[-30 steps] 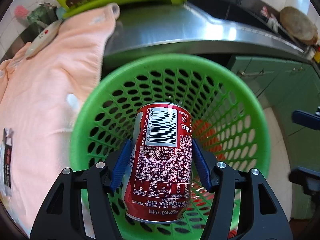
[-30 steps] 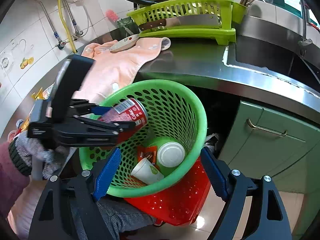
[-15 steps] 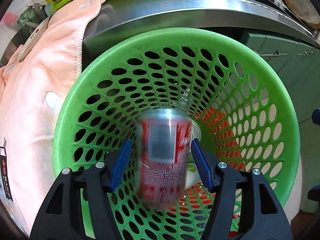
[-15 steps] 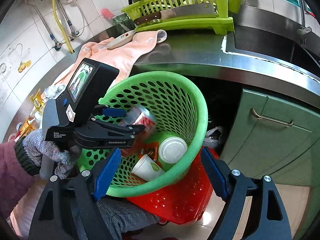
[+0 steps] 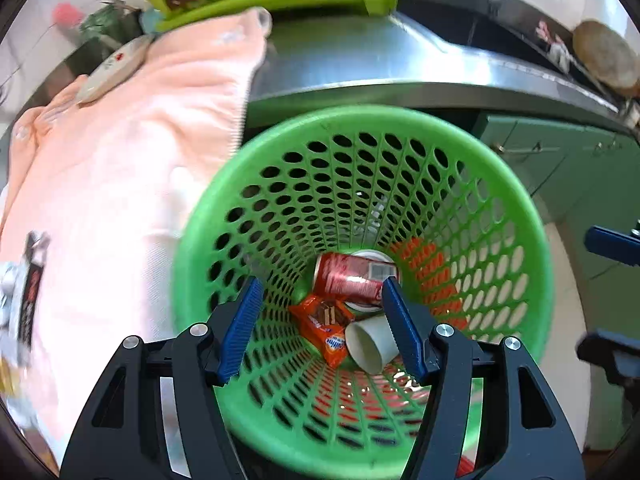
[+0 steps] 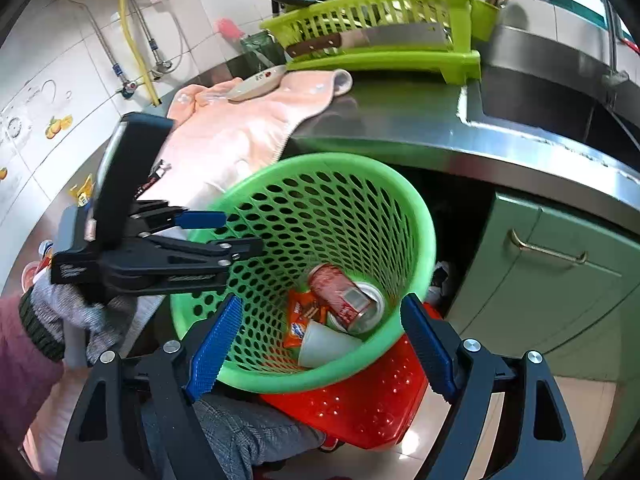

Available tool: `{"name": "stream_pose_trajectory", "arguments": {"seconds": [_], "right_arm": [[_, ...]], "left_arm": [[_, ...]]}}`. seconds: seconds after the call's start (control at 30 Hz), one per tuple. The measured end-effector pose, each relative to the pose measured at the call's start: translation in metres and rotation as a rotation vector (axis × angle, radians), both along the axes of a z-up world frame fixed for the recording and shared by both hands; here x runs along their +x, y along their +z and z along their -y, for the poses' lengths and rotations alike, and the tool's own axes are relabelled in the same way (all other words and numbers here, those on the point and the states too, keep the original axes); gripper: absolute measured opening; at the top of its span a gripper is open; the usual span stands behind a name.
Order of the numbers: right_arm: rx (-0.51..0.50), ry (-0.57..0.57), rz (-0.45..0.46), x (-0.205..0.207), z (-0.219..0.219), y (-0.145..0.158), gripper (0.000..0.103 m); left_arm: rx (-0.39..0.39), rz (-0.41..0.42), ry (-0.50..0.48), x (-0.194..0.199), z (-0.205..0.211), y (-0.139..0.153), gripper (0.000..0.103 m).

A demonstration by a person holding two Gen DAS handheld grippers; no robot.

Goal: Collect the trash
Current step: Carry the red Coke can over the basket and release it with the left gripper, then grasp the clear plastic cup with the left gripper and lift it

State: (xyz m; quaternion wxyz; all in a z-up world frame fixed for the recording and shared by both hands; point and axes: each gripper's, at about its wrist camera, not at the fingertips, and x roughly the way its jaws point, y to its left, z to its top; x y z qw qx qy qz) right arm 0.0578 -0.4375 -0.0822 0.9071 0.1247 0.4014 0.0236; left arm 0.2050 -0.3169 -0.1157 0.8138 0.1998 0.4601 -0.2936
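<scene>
A green perforated basket stands below the steel counter edge. A red cola can lies on its side at the bottom, beside an orange snack wrapper and a white paper cup. My left gripper is open and empty above the basket mouth; it shows in the right wrist view at the basket's left rim. My right gripper is open and empty, in front of the basket.
A pink towel lies on the steel counter with a white remote-like device on it. A lime dish rack holds a cleaver. Wrappers lie at far left. A red basket sits under the green one. Green cabinets are right.
My left gripper opened and let go of the cola can. The can fell into the green basket and lies at the bottom. The left gripper has pulled back a little.
</scene>
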Motion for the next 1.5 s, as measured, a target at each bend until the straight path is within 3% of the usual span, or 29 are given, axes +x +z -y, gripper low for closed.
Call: {"name": "stream_pose_trajectory", "arguments": {"seconds": [0.37, 0.63, 0.83, 0.97, 1.07, 1.33, 1.5], "right_arm": [[-0.019, 0.092, 0.032, 0.012, -0.049, 0.026, 0.079], [-0.023, 0.173, 0.044, 0.029, -0.092, 0.039, 0.079], [-0.034, 0.232, 0.043, 0.046, -0.121, 0.04, 0.079], [-0.033, 0.262, 0.043, 0.057, -0.133, 0.04, 0.079], [-0.035, 0.281, 0.044, 0.066, -0.14, 0.041, 0.079], [-0.038, 0.3, 0.031, 0.084, -0.146, 0.035, 0.079], [-0.038, 0.301, 0.022, 0.093, -0.147, 0.032, 0.079]], "left_arm": [[-0.096, 0.08, 0.13, -0.03, -0.089, 0.051, 0.062], [-0.117, 0.192, 0.301, -0.03, -0.166, 0.084, 0.062], [-0.106, 0.203, 0.41, -0.009, -0.209, 0.083, 0.07], [-0.1, 0.191, 0.412, 0.002, -0.217, 0.076, 0.08], [-0.085, 0.178, 0.406, 0.01, -0.215, 0.069, 0.081], [-0.07, 0.136, 0.443, 0.035, -0.215, 0.051, 0.08], [-0.082, 0.121, 0.43, 0.04, -0.214, 0.047, 0.062]]}}
